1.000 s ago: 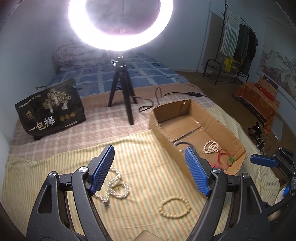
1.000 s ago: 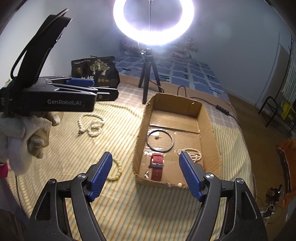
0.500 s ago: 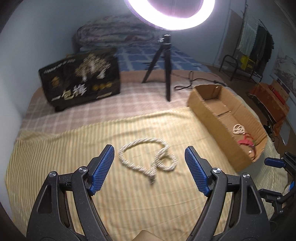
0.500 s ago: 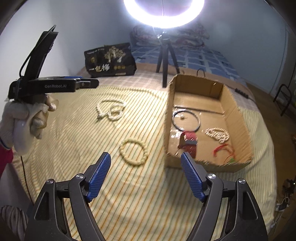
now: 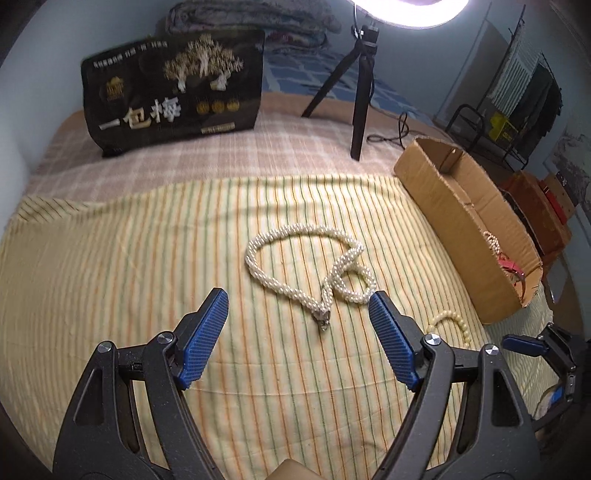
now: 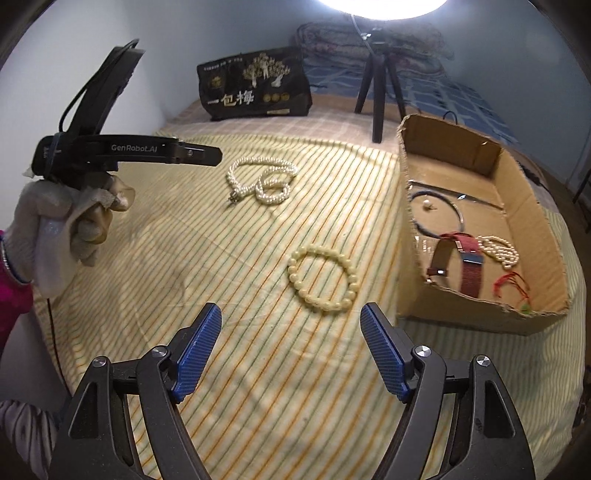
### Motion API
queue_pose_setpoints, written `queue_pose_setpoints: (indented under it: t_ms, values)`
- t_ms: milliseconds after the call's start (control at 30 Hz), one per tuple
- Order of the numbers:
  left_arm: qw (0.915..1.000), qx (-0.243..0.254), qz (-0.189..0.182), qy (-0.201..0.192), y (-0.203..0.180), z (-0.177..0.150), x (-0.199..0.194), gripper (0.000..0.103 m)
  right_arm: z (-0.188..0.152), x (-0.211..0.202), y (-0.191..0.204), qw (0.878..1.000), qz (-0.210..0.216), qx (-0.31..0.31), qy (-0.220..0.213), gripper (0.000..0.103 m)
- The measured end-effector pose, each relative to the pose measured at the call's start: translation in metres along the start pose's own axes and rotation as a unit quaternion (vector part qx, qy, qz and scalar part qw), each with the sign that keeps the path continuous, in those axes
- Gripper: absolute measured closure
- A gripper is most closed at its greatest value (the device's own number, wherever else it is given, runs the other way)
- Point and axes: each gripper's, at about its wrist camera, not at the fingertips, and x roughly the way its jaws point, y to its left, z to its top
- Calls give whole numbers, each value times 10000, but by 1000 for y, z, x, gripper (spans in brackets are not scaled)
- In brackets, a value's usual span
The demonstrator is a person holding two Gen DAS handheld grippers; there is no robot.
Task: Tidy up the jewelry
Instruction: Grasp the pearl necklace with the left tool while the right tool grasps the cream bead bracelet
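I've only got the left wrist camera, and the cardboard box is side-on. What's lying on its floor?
Observer: A red-strapped watch lies near the front of the cardboard box.
Operator: Anything further back?
Observer: A dark hoop, with a small pearl strand to the watch's right.
Operator: My tongs hide part of the bead bracelet. Is it whole?
Observer: Yes. The bead bracelet is a closed ring, flat on the striped cloth, apart from the box, ahead of the open right tongs.

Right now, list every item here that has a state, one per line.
left gripper: open, empty
right gripper: open, empty
pearl necklace: loose on bedspread
bead bracelet: flat on bedspread
cardboard box: open-topped, holding jewelry
red watch: inside box
ring light: on
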Motion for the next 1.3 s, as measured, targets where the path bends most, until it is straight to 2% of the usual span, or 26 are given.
queue_pose_setpoints:
  t_ms: [467, 567, 700, 900, 1000, 1133, 1300]
  values:
    - [9986, -231, -264, 402, -11, -7, 42, 22, -9, 32, -10, 9984, -151, 470, 289, 25]
    - [9989, -165, -136, 414, -15, -6, 50, 22, -9, 37, -9, 9979, -210, 524, 303, 25]
    - [9991, -211, -102, 344, -19, -3, 57, 15, -8, 39, -9, 9975, -281, 589, 254, 25]
    - [9994, -192, 37, 303, -21, 4, 63, 15, -4, 35, -6, 9962, -298, 814, 96, 25]
    - [9993, -188, 145, 296, -21, 8, 68, 15, 1, 27, 0, 9971, -336, 677, -73, 25]
    - [9991, -155, 317, 247, -24, 12, 72, 15, 9, 30, 1, 9978, -256, 603, -58, 26]
    - [9987, -167, 448, 201, -25, 14, 75, 15, 20, 42, 6, 9986, -199, 494, 44, 37]
